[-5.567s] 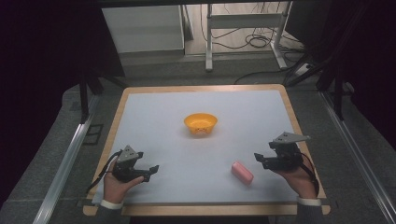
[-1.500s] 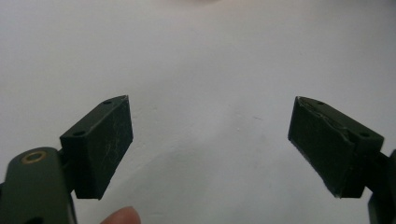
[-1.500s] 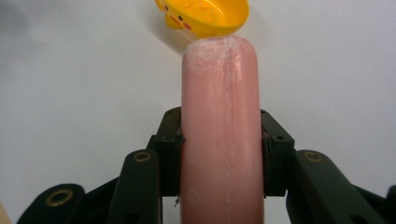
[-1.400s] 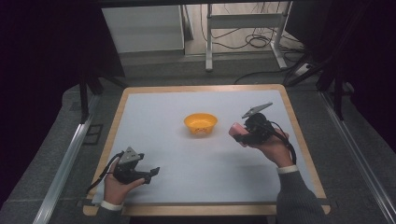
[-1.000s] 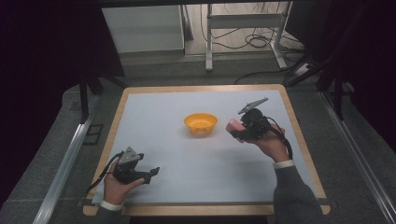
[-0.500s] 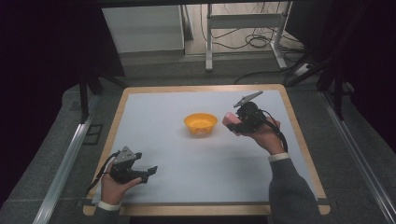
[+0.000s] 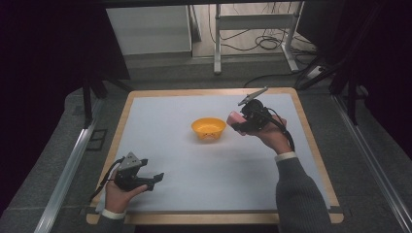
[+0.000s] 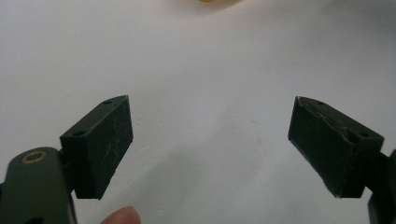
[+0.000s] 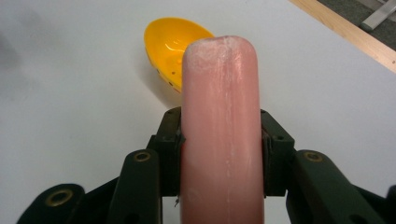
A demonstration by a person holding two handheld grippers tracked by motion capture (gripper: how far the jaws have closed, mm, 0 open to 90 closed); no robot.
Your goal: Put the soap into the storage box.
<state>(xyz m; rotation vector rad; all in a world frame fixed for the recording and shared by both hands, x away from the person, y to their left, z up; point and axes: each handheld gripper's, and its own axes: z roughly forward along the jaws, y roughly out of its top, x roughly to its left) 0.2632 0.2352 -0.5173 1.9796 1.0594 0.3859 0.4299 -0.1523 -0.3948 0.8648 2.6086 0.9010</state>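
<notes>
Your white-topped, wood-edged bench (image 7: 165, 116) sits on grey carpeted floor (image 7: 58, 141), flanked by aluminium rails (image 7: 65, 174). Beyond you, a pale cabinet (image 7: 148, 29), a metal desk frame (image 7: 252, 34) and tangled black cables (image 7: 265, 41); dark curtains (image 7: 43, 58) close both sides.

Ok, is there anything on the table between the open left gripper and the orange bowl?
Nothing: in the high view, bare white tabletop runs from the left gripper to the orange plastic bowl. The left gripper view shows the same beyond its open jaws.
</notes>
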